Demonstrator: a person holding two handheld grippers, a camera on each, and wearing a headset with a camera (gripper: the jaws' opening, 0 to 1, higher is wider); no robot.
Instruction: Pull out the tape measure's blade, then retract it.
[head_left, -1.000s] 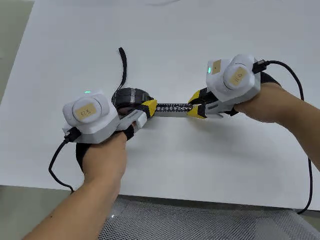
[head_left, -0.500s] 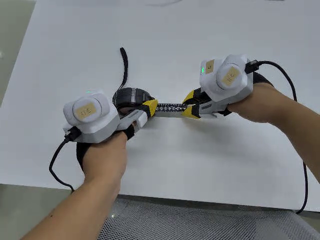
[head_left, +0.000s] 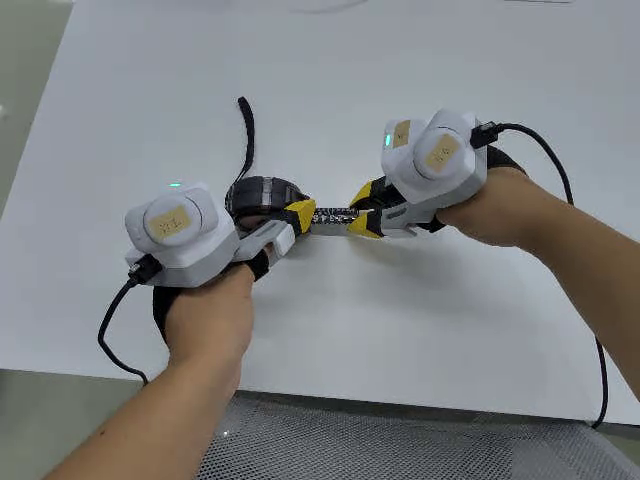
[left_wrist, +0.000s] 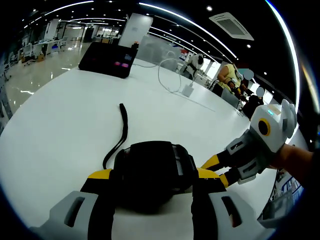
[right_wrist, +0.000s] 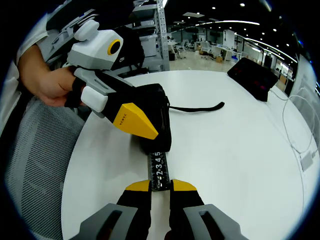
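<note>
A black tape measure case (head_left: 258, 193) (left_wrist: 152, 170) (right_wrist: 152, 115) sits on the white table, with my left gripper (head_left: 290, 215) (left_wrist: 152, 177) shut around its sides. A short stretch of black blade (head_left: 333, 214) (right_wrist: 159, 170) with white numbers runs from the case to my right gripper (head_left: 362, 215) (right_wrist: 160, 187), which is shut on the blade's end. The case's black wrist strap (head_left: 245, 125) (left_wrist: 120, 132) (right_wrist: 197, 107) lies loose on the table behind it. My right gripper (left_wrist: 220, 167) appears at the right of the left gripper view, close to the case.
The white table (head_left: 350, 70) stretches wide behind and beside the grippers. A grey mesh surface (head_left: 400, 440) lies below its near edge. A dark device (left_wrist: 107, 60) (right_wrist: 252, 77) and a white cable (left_wrist: 175, 82) rest far back on the table.
My right gripper has moved left toward the case with the blade's end in it, and the exposed blade has grown much shorter. The left gripper and case have stayed put.
</note>
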